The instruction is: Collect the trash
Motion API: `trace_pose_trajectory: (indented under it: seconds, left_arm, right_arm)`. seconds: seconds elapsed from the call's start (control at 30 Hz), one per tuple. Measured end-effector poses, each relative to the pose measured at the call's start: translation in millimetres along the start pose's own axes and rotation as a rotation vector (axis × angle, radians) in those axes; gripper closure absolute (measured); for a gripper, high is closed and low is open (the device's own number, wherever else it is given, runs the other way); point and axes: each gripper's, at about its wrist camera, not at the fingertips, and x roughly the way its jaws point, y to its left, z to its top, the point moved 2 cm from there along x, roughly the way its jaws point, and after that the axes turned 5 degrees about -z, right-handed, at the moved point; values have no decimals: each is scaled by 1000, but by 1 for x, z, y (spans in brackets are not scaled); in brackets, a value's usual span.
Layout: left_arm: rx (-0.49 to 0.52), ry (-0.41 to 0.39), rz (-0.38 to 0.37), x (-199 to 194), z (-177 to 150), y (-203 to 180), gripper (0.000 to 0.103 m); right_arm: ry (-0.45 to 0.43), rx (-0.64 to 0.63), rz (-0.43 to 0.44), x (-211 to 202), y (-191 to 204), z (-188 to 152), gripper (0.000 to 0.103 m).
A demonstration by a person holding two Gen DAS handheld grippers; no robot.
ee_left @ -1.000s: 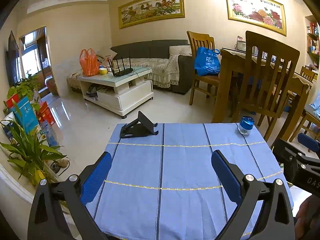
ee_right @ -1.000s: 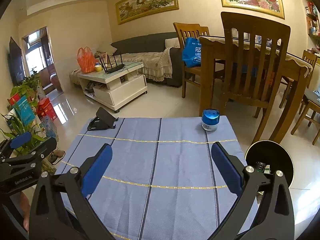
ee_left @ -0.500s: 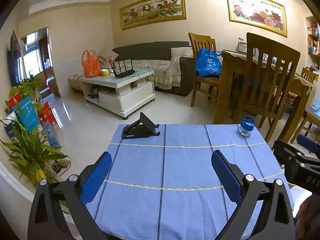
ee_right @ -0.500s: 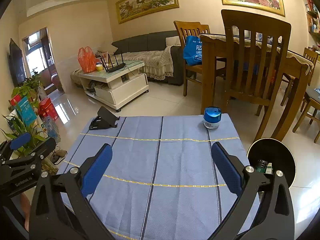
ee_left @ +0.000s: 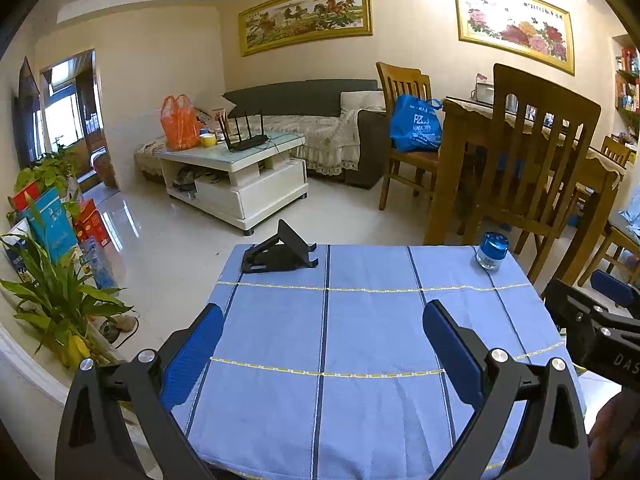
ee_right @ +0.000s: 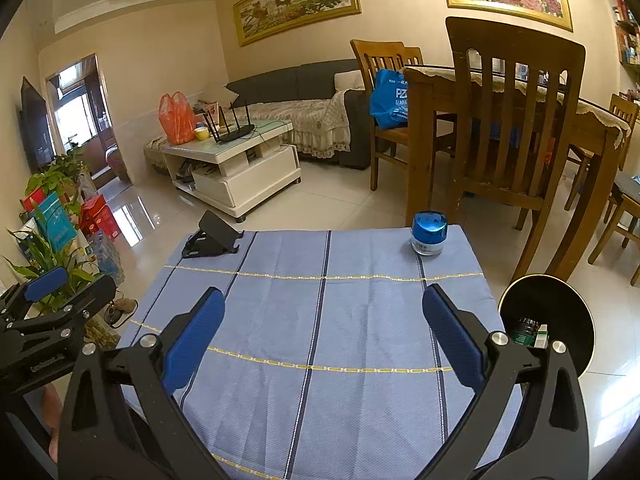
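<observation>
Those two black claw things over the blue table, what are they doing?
A person holds a claw in each hand to collect trash. The left gripper and right gripper are both open and empty above the blue tablecloth. A small jar with a blue lid and a black phone stand sit at the far edge. A black bin beside the table already holds a few things.

Both tongs share one build. The left tongs (ee_left: 322, 332) have black angular arms with triangular cut-outs, each tipped by a long blue ribbed pad (ee_left: 194, 350), and round silver screws (ee_left: 145, 357) sit at the joints. The right tongs (ee_right: 322, 330) match them: black frame, blue textured pads (ee_right: 450, 334), silver screw heads (ee_right: 499, 337). White lettering runs along the black side plates, too cut off to read fully. A little bare skin of a hand (ee_left: 610, 436) shows at the lower right edge.
</observation>
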Motion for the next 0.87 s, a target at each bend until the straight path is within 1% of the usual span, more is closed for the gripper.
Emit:
trace_pose_trajectory:
  seconds: [0.17,0.23,0.3,0.33,0.43,0.53,0.63,0.73,0.77,0.8,0.87]
  left_arm:
    - [-14,4,-29,1,1,2,7]
    - [-14,12,-65,2,2,1,7]
    - [-11,19,-122,2,2,0,6]
    - [-10,17,-124,1,0,-1,6]
    - [-23,-23,-84,-6,1,0,6]
    - [-22,-46,-84,-10,2,0,7]
    - [28,-64,-22,-9,5,-3,7]
    - [63,-87,69,-10,6,-5,7]
    - [71,-97,86,-12,6,-5,7]
    - [76,-105,94,-13,7,-4,7]
    - [74,-107,80,-14,8,-3,7]
  right_arm:
    - [0,-1,0,0,0,0,5]
    - [0,0,0,0,0,1,5]
    - [1,1,0,0,0,1,5]
    - [1,1,0,0,0,1,5]
    - [8,6,5,0,1,0,5]
    - [12,9,7,-1,2,-3,5]
    - [15,11,8,-2,3,-6,5]
    - [21,17,9,-1,3,-7,5]
    - [23,19,12,-1,3,-8,5]
    - [25,19,13,0,0,-6,5]
    - [24,19,12,-1,1,-6,5]
